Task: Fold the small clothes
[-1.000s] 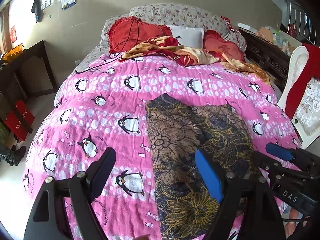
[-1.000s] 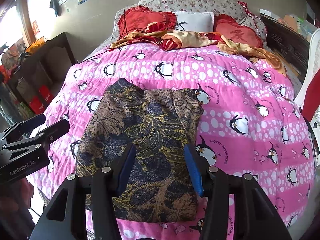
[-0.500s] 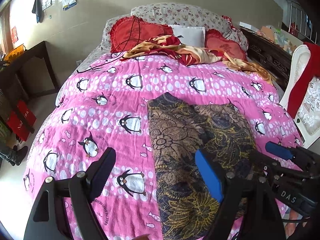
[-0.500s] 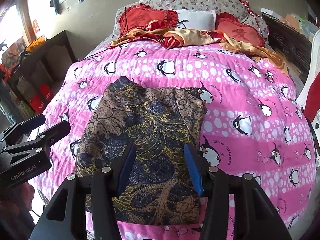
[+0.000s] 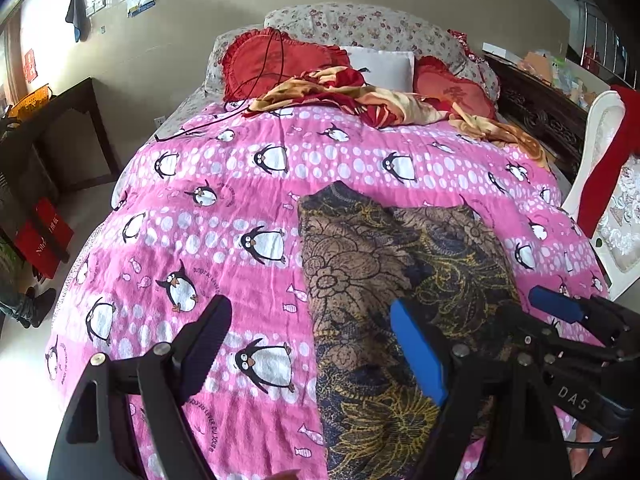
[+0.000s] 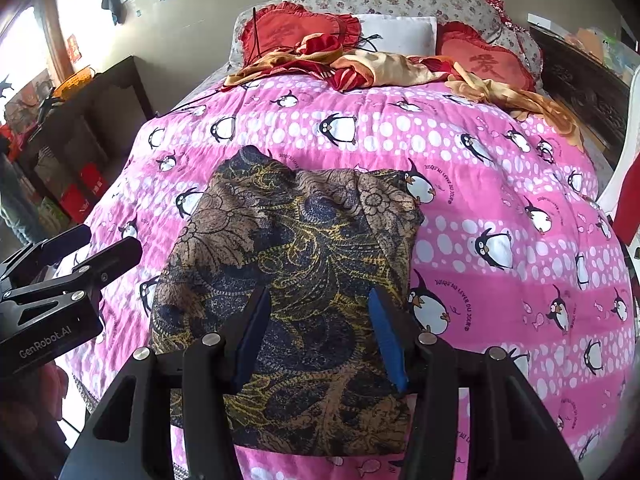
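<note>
A dark garment with a brown, gold and navy floral print (image 5: pixel 384 264) lies folded into a rough rectangle on the pink penguin quilt (image 5: pixel 240 184). It also shows in the right wrist view (image 6: pixel 296 264). My left gripper (image 5: pixel 308 320) is open and empty above the quilt, just left of the garment's near left edge. My right gripper (image 6: pixel 318 308) is open and empty, hovering over the garment's near half. The right gripper shows at the lower right of the left wrist view (image 5: pixel 568 312), and the left gripper at the left of the right wrist view (image 6: pixel 84 244).
Red heart cushions (image 5: pixel 276 60), a white pillow (image 5: pixel 380 68) and a crumpled red and gold cloth (image 5: pixel 360 96) lie at the head of the bed. A dark wooden table (image 5: pixel 52 128) stands left. A white chair with a red cloth (image 5: pixel 608 176) stands right.
Both views have drawn back and up slightly, so the garment sits a little lower in frame. The garment has not moved and both grippers stay open.
</note>
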Demonstrator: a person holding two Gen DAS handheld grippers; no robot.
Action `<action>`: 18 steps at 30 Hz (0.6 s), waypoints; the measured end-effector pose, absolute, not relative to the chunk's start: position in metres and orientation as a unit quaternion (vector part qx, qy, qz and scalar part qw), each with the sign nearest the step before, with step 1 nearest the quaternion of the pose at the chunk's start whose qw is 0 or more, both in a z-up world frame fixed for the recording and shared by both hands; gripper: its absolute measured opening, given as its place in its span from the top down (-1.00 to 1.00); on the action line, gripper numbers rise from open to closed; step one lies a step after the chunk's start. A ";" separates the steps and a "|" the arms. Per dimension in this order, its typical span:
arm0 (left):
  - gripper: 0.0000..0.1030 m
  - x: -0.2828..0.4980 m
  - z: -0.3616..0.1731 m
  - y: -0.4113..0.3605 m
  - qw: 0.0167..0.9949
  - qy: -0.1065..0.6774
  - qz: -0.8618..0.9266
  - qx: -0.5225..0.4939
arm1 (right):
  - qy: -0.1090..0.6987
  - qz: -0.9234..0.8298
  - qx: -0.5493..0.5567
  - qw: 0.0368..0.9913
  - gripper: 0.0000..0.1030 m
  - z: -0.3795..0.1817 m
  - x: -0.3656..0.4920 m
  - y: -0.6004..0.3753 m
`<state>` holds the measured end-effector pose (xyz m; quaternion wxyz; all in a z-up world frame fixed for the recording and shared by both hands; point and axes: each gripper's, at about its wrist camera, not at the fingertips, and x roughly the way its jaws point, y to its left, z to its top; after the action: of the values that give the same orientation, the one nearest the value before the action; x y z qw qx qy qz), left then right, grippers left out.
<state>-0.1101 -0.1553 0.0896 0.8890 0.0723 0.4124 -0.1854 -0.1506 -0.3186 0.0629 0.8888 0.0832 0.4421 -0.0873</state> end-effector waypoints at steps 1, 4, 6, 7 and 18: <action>-0.65 -0.110 0.089 -0.155 0.889 0.413 -0.185 0.073 | 0.442 -0.087 0.084 0.889 0.13 0.063 -0.151 -0.319; -0.65 -0.110 0.088 -0.156 0.888 0.415 -0.184 0.072 | 0.442 -0.086 0.084 0.889 0.12 0.062 -0.151 -0.319; -0.65 -0.110 0.088 -0.155 0.888 0.415 -0.184 0.072 | 0.441 -0.085 0.083 0.889 0.11 0.061 -0.151 -0.318; -0.65 -0.109 0.088 -0.155 0.888 0.415 -0.184 0.073 | 0.442 -0.085 0.082 0.889 0.10 0.061 -0.150 -0.318; -0.65 -0.108 0.090 -0.156 0.889 0.414 -0.184 0.073 | 0.447 -0.085 0.078 0.887 0.10 0.059 -0.147 -0.319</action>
<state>-0.1076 -0.1558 0.0896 0.8886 0.0731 0.4136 -0.1841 -0.1472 -0.3193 0.0590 0.8873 0.0780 0.4466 -0.0852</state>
